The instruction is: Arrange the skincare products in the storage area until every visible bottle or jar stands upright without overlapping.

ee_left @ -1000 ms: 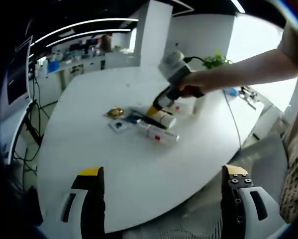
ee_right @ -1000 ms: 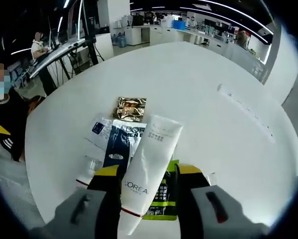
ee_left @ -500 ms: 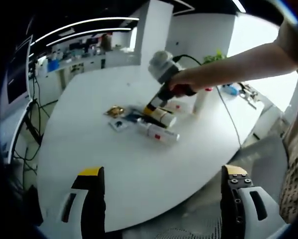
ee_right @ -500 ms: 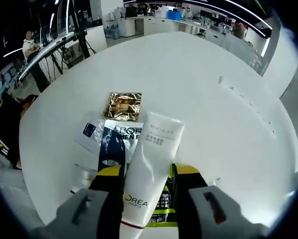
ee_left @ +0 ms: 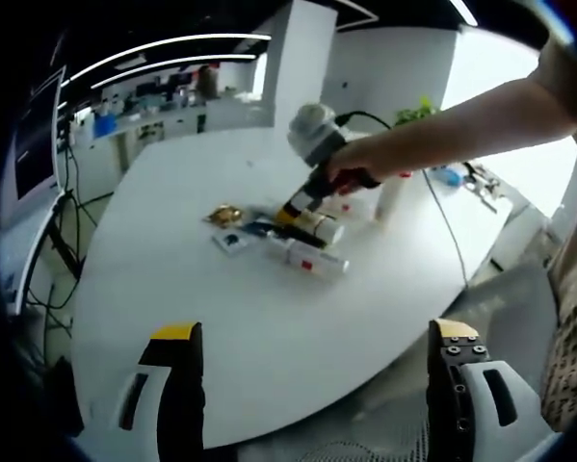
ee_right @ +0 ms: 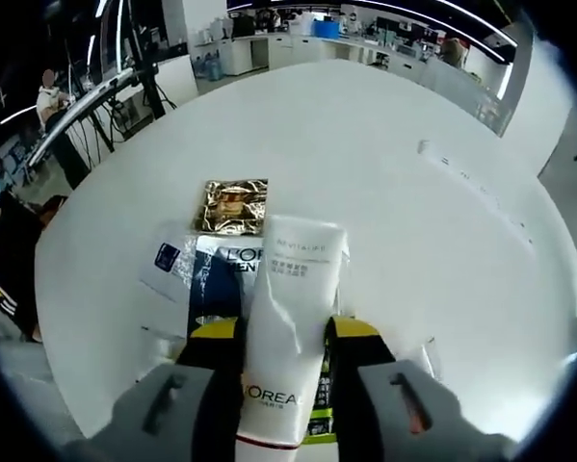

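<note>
In the right gripper view my right gripper (ee_right: 283, 332) is shut on a white L'Oreal tube (ee_right: 290, 327) that points away from me, just above the white table (ee_right: 384, 183). Under the tube lie a dark blue sachet (ee_right: 221, 284), a gold sachet (ee_right: 233, 204), a clear sachet (ee_right: 168, 260) and a green-edged packet (ee_right: 319, 416). The left gripper view has my left gripper (ee_left: 312, 361) open near the table's edge, far from the products. There the right gripper (ee_left: 298, 207) sits over the cluster, beside a white box (ee_left: 315, 260) lying flat and a white jar (ee_left: 319, 229).
A person's arm (ee_left: 461, 130) reaches in from the right of the left gripper view. A tall white tube (ee_left: 388, 197) stands behind the cluster, with small items (ee_left: 449, 177) beyond. Chairs and people (ee_right: 4, 231) are off the table's left side in the right gripper view.
The tube in my right gripper has swung from leaning right to pointing nearly straight ahead. In the left gripper view the right gripper shifted slightly over the cluster. The left gripper stayed still.
</note>
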A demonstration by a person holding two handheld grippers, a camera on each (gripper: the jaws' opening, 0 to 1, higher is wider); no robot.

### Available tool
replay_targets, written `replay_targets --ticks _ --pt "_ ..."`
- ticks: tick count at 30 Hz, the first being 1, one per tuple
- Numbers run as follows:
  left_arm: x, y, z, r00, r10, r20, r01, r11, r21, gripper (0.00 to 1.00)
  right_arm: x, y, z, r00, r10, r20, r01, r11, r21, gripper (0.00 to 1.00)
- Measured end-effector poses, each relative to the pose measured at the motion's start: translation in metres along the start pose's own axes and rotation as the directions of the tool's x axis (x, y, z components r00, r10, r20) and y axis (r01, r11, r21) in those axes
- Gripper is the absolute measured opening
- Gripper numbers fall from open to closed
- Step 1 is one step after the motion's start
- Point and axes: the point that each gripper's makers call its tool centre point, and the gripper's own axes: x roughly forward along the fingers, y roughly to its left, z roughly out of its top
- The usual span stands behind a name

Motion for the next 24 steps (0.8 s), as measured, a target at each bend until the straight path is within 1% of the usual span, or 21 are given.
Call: replay_targets --ticks 4,8,12,14,20,24 --pt "0.000 0.001 0.000 1.000 0.002 0.001 -0.002 1.000 -0.001 0.95 -0.001 0.001 0.001 1.000 -0.011 0.012 0.010 1.000 0.006 0.29" --pt "-0.002 0.004 0.002 1.000 0.009 0.015 -0.008 1.000 -0.019 0.95 -0.005 0.005 0.002 0.999 0.000 0.036 0.001 1.000 -0.019 0.28" --pt "-0.002 0.005 0.003 1.000 0.010 0.023 -0.009 0.999 -0.041 0.95 -0.011 0.006 0.005 0.997 0.006 0.074 -0.006 1.000 0.000 0.28" --pt "-0.003 0.006 0.004 1.000 0.013 0.028 -0.011 0.999 -0.050 0.94 -0.014 0.006 0.006 0.997 0.005 0.083 -0.005 1.000 0.001 0.27" --pt "-0.003 0.006 0.004 1.000 0.016 0.026 -0.015 0.999 -0.045 0.94 -0.020 0.003 0.006 0.994 0.001 0.113 -0.003 1.000 0.018 0.27" --pt "-0.003 0.005 0.004 0.999 0.018 0.026 -0.017 0.999 -0.040 0.94 -0.032 0.005 0.010 0.987 0.001 0.158 -0.006 1.000 0.030 0.26"
